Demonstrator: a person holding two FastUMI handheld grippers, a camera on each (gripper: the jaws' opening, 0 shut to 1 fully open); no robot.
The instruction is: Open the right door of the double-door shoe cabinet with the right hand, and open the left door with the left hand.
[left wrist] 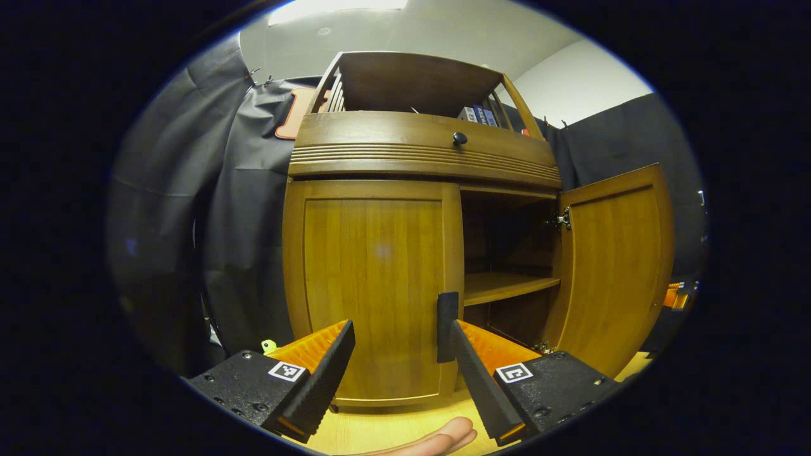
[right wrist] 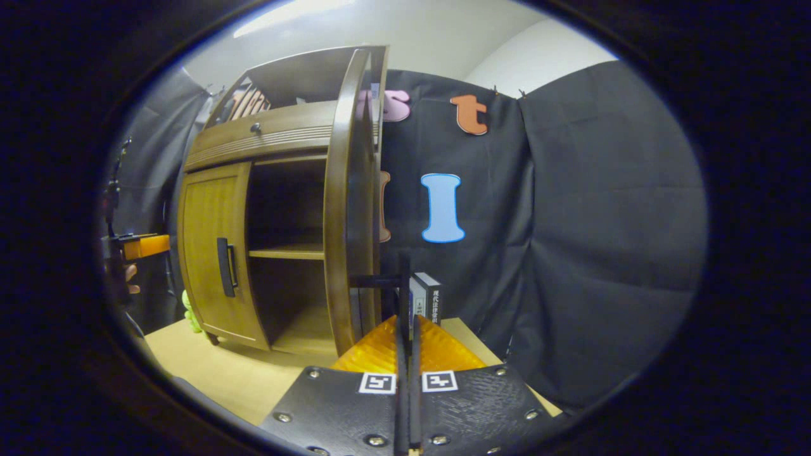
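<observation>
The brown wooden shoe cabinet (left wrist: 418, 152) stands on a light wooden table. Its left door (left wrist: 374, 285) is closed. My left gripper (left wrist: 401, 329) is open in front of that door, and the door's black handle (left wrist: 447, 326) stands just past the inner edge of the right finger. The right door (left wrist: 618, 259) is swung wide open, baring an inner shelf (left wrist: 507, 285). In the right gripper view this door (right wrist: 348, 209) shows edge-on, and my right gripper (right wrist: 405, 323) is shut on its thin black handle (right wrist: 403, 278). The left gripper (right wrist: 142, 246) shows far off to the left.
A drawer with a round knob (left wrist: 459, 138) tops the doors, and books (left wrist: 478, 115) stand on the upper shelf. A small boxed book (right wrist: 427, 297) stands behind the open door, something green (right wrist: 189, 313) beside the cabinet. A fingertip (left wrist: 443, 437) shows below.
</observation>
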